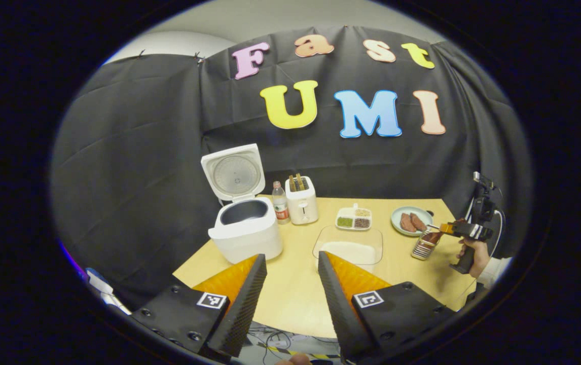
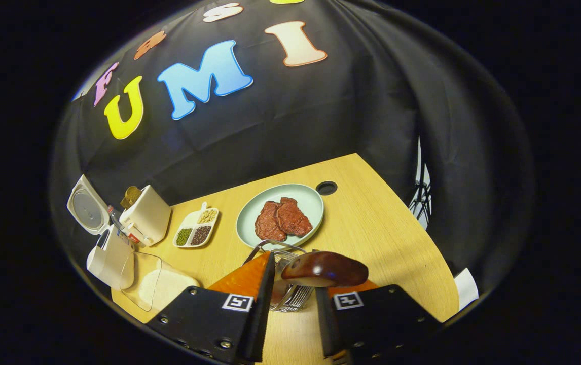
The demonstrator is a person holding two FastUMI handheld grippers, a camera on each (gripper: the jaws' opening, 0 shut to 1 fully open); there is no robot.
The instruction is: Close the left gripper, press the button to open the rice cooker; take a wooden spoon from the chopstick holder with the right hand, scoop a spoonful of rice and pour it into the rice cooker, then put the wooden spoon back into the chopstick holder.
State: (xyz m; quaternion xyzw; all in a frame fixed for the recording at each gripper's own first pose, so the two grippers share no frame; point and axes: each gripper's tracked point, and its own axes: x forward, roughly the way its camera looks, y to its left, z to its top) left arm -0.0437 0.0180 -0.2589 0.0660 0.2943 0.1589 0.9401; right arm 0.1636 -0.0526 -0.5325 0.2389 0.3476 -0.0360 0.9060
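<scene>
Now your right gripper (image 2: 294, 299) straddles the wooden spoon (image 2: 325, 269) — grip unclear; left gripper (image 1: 292, 284) gapes; rice cooker (image 1: 246, 223) open.

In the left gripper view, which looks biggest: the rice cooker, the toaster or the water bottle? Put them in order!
1. Rice cooker, lid up.
2. Toaster.
3. Water bottle.
The cooker sits somewhat nearer the camera, which enlarges it.

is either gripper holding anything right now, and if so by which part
The left gripper is open and empty. The right gripper is at the wooden spoon above the chopstick holder, fingers around its handle below the bowl; whether they press on it cannot be told.
</scene>
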